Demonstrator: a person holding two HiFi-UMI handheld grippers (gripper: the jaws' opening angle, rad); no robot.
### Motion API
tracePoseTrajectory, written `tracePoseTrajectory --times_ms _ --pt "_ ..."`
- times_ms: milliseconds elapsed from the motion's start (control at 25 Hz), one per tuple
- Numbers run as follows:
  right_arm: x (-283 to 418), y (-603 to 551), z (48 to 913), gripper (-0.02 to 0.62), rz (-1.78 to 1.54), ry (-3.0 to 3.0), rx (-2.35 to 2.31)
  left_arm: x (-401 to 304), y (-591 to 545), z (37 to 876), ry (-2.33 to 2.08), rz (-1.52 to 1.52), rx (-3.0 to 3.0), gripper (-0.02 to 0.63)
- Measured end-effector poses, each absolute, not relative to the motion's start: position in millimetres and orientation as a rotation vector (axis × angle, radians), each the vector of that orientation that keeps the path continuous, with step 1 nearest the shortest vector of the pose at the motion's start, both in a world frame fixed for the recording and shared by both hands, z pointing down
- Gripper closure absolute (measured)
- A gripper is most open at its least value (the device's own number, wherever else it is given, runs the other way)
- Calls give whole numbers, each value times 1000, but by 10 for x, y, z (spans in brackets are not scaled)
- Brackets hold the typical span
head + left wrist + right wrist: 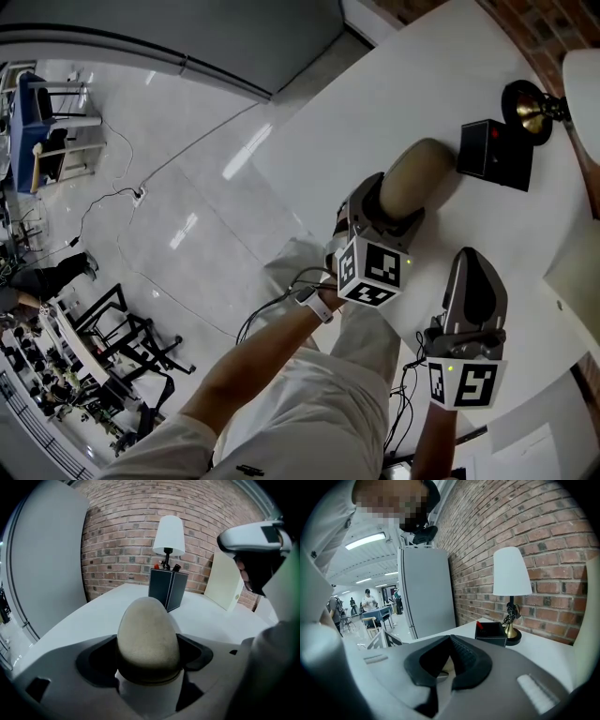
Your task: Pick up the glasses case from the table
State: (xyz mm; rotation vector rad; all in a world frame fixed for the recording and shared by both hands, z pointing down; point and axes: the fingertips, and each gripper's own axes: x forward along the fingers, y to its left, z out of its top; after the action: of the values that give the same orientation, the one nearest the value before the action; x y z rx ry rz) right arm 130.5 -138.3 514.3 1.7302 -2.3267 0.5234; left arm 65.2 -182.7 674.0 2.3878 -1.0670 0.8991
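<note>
Beige against the white desk (375,103), the glasses case (419,178) lies near the middle in the head view. Its near end sits inside my left tool (392,214). My right tool (473,261) hangs just beside it toward the near edge. A black box (495,150) and a lamp (530,108) stand by the far edge, and pale polished floor (187,216) spreads beyond the left edge.

Left gripper view: the jaws stand wide with their pads against the case's sides, so I read a grasp just taken. The next step is a straight lift off the desk.

Right gripper view: the jaws are clenched on nothing. Beyond them are a brick wall (543,536) and a grey cabinet (426,592).
</note>
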Motion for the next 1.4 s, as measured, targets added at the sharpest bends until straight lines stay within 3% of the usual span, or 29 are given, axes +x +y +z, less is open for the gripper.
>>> tracePoseTrajectory --times_ms 760,1400 --pt "1242 -1396 4813 586 484 -2369 1756 386 -1815 6180 -1148 775 2381 233" --pt "1497 -1305 4269 586 421 -2364 1860 277 -1856 5151 -1243 657 2450 233"
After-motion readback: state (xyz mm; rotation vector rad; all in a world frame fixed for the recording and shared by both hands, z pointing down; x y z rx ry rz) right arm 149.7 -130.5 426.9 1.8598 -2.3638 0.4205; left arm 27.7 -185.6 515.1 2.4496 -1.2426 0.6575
